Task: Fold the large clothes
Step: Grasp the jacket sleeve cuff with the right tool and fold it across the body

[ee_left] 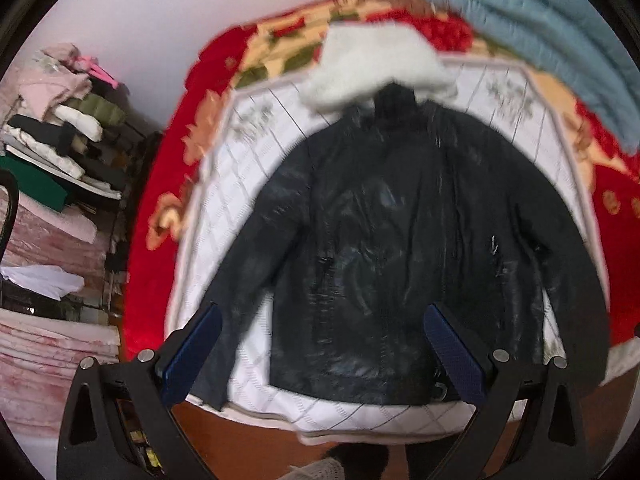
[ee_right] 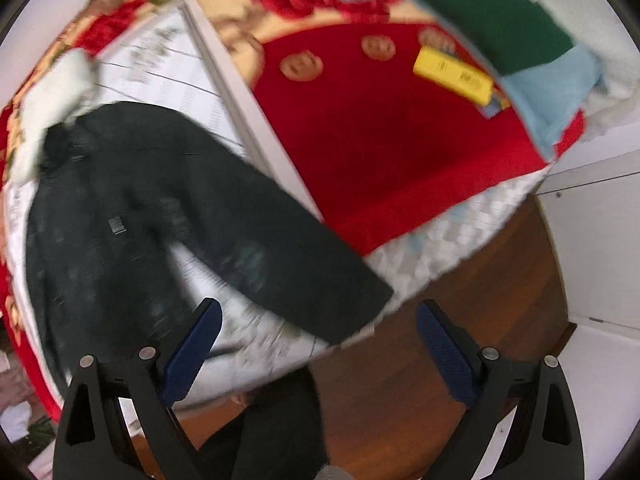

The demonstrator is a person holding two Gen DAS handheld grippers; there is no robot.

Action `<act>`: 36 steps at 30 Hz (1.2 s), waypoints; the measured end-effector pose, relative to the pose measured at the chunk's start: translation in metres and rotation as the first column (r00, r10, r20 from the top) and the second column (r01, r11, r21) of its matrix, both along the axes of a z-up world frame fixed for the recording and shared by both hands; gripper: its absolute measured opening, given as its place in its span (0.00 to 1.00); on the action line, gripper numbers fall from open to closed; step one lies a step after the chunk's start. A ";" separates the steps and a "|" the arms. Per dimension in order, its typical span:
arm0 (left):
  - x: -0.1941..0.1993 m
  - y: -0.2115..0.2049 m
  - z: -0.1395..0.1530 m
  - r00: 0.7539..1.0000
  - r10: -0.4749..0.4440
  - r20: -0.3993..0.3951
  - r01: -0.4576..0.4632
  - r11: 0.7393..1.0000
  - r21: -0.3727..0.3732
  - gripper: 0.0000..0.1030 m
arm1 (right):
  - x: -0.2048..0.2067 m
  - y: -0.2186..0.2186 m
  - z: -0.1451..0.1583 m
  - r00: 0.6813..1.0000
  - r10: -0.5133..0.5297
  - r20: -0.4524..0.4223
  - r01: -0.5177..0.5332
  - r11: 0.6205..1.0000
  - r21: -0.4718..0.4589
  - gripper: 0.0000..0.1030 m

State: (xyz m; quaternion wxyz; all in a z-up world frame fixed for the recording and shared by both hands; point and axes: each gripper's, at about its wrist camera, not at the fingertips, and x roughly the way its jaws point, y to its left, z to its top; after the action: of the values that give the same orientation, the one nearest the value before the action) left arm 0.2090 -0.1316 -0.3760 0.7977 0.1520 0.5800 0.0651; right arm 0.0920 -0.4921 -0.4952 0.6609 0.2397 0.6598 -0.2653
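A black shiny jacket (ee_left: 392, 248) with a white fur hood (ee_left: 372, 64) lies spread flat, front up, on a white quilted mat (ee_left: 240, 184) on the bed. Both sleeves are spread outward. My left gripper (ee_left: 324, 356) is open and empty, above the jacket's lower hem. In the right wrist view the jacket (ee_right: 132, 216) is at the left, its right sleeve (ee_right: 304, 280) reaching the mat's edge. My right gripper (ee_right: 318, 356) is open and empty, above the sleeve's cuff and the bed's edge.
A red flowered blanket (ee_right: 380, 152) covers the bed under the mat. A light blue quilt (ee_left: 540, 32) lies at the far side. A yellow box (ee_right: 452, 74) and a green cloth (ee_right: 488, 12) lie on the bed. Stacked clothes on shelves (ee_left: 60, 148) stand left. Brown wooden floor (ee_right: 440, 360) lies below.
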 end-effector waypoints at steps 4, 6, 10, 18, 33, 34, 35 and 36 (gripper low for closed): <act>0.021 -0.029 -0.071 0.999 -0.007 -0.051 0.008 1.000 0.011 1.00 | 0.019 -0.031 -0.099 0.997 0.056 -0.054 -0.051 0.995 0.090 0.95; 0.030 -0.045 -0.097 0.997 -0.022 -0.070 0.024 1.000 0.020 1.00 | 0.023 -0.034 -0.137 0.993 0.091 -0.080 -0.075 0.982 0.175 0.85; 0.040 -0.078 -0.134 0.993 -0.067 -0.095 0.068 0.998 0.008 1.00 | 0.023 -0.033 -0.161 0.992 0.109 -0.069 -0.088 0.963 0.256 0.68; 0.040 -0.128 -0.132 0.979 -0.159 -0.130 0.152 0.986 -0.064 1.00 | 0.011 -0.054 -0.100 0.997 0.071 0.013 -0.073 0.972 0.223 0.03; 0.049 -0.166 -0.173 0.967 -0.221 -0.127 0.213 0.974 -0.077 1.00 | -0.063 -0.108 -0.097 0.888 -0.416 0.198 0.328 0.873 0.362 0.67; 0.048 -0.166 -0.180 0.966 -0.221 -0.132 0.214 0.975 -0.066 1.00 | -0.079 -0.103 -0.109 0.849 -0.496 0.180 0.394 0.822 0.411 0.67; 0.046 -0.166 -0.189 0.964 -0.221 -0.145 0.215 0.975 -0.055 1.00 | -0.092 -0.098 -0.121 0.811 -0.562 0.163 0.443 0.771 0.457 0.67; 0.045 -0.165 -0.194 0.962 -0.221 -0.158 0.215 0.975 -0.056 1.00 | -0.102 -0.092 -0.133 0.772 -0.620 0.140 0.483 0.716 0.505 0.67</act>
State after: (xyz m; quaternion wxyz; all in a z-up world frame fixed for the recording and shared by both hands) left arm 0.2539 -0.2967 -0.5704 0.7526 0.2043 0.6242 -0.0469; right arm -0.0104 -0.5837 -0.6285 0.5696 0.6078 0.4905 -0.2561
